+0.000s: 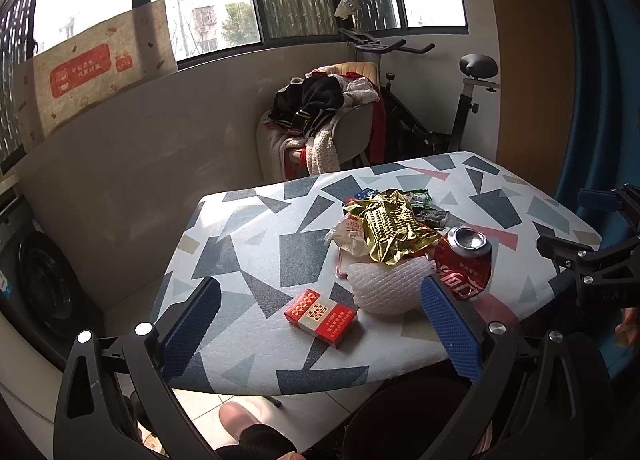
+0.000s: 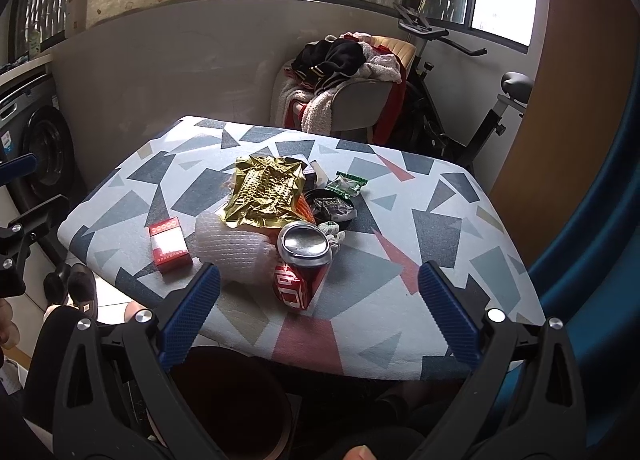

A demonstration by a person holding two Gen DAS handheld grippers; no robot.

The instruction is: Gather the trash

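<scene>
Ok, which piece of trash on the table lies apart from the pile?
The red cigarette pack: it lies flat by itself on the table, left of the white foam net, while the rest is heaped together.

Colours on the patterned table

White tabletop (image 2: 420,300) scattered with navy, grey, teal and salmon triangles; crinkled gold wrapper (image 2: 264,190); red can (image 2: 300,272) with silver top; red-and-white box (image 2: 168,244); white foam netting (image 2: 236,248); blue finger pads (image 2: 192,316).

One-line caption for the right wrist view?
Open right gripper above a red can, gold wrapper and cigarette pack on patterned table.
</scene>
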